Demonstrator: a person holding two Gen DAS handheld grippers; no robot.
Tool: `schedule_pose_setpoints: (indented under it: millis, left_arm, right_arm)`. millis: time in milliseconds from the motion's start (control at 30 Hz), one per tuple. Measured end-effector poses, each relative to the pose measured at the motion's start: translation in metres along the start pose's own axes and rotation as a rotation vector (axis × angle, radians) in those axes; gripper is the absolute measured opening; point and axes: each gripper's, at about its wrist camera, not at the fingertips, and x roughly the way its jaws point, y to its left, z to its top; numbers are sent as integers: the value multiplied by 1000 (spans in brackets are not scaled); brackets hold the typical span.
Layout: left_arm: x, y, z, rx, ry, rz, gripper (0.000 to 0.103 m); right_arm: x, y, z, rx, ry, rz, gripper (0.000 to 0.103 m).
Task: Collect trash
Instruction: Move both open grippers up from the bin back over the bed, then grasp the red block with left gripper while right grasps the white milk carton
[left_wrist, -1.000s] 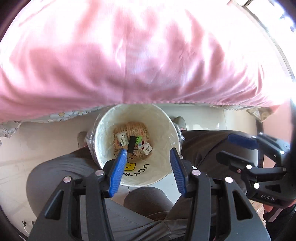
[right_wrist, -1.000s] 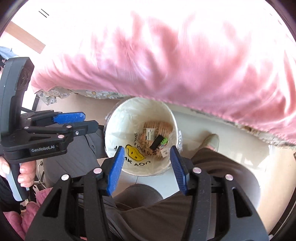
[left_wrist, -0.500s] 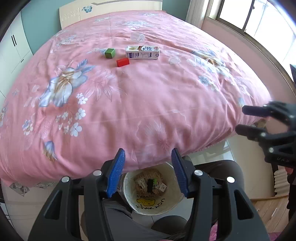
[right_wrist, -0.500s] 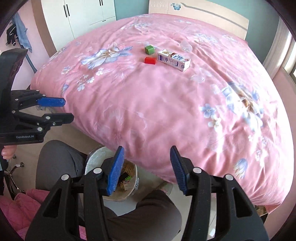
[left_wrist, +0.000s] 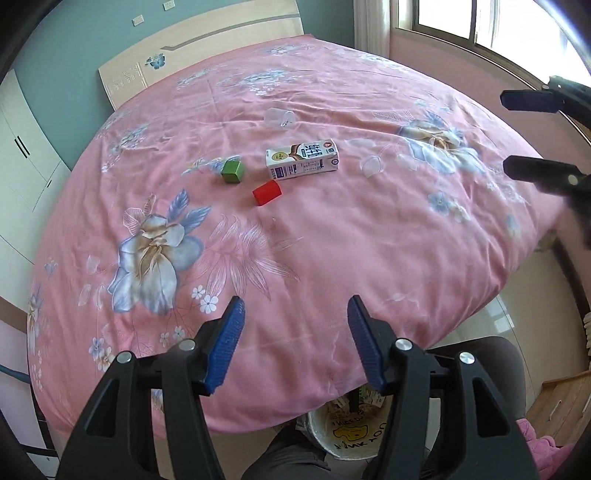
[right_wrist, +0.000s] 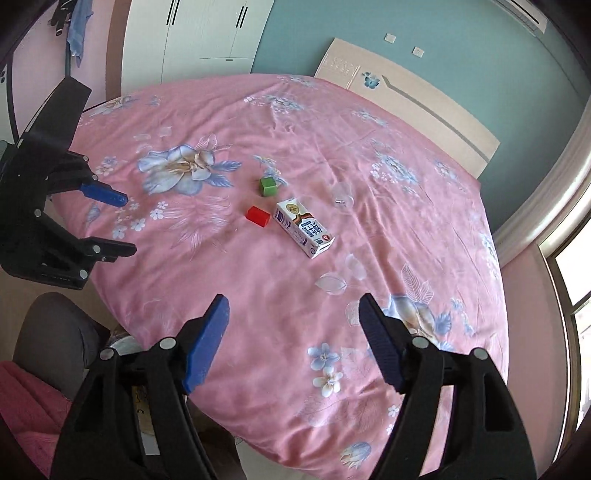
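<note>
Two claws hang empty over the near edge of the bed (left_wrist: 332, 258). The left claw (left_wrist: 293, 345) has its blue pads apart and widening with nothing between them; the right claw (right_wrist: 291, 339) stands wider and is also spreading, likewise bare. That reads as both being readied for a fresh pick.

Farther out, near the middle of the pink quilt, the remaining litter sits in a loose cluster: a milk carton (left_wrist: 302, 158) lying on its side, a red block (left_wrist: 266, 192) just beside it, a green block (left_wrist: 232, 170) near both, and a clear plastic cup (left_wrist: 279, 119) tipped over beyond the carton.

Below the quilt's edge, between the person's knees, the bin (left_wrist: 349, 430) waits close at hand, probably so each piece travels a short way.
</note>
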Motion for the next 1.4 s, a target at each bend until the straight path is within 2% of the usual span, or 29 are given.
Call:
schedule_pose_setpoints:
  millis: [133,333,500,700,933,1000,1133,1333,1400]
  left_arm:
    - [20,12,18,23,1,-30,68]
    - [61,23,44,88,18,-28,69]
    - [107,40,66,91,55,-41,69]
    - [163,56,91,69,107,-92,69]
    - [212,65,109,106,109,-165,69]
    - [223,67,113,124,95,-172,69]
    - [239,71,122,128,69,-234,69]
    - [248,67,128,124,36,-256,69]
    - [248,67,127,107,27,-259,62]
  right_arm:
    - [31,-4,15,-72,18,-8,72]
    - [91,-18,30,-124,69,17,72]
    - [146,-34,40,-129,105,51,72]
    - [214,-44,50,-167,162,91,72]
    - [285,-56,62,-187,190,186,72]
    - [302,-59,65,-189,203,215,72]
    - [332,-63,73,-188,234,285,72]
    - [359,-58,79,-171,248,350,72]
    - [361,-59,80,-138,227,361,71]
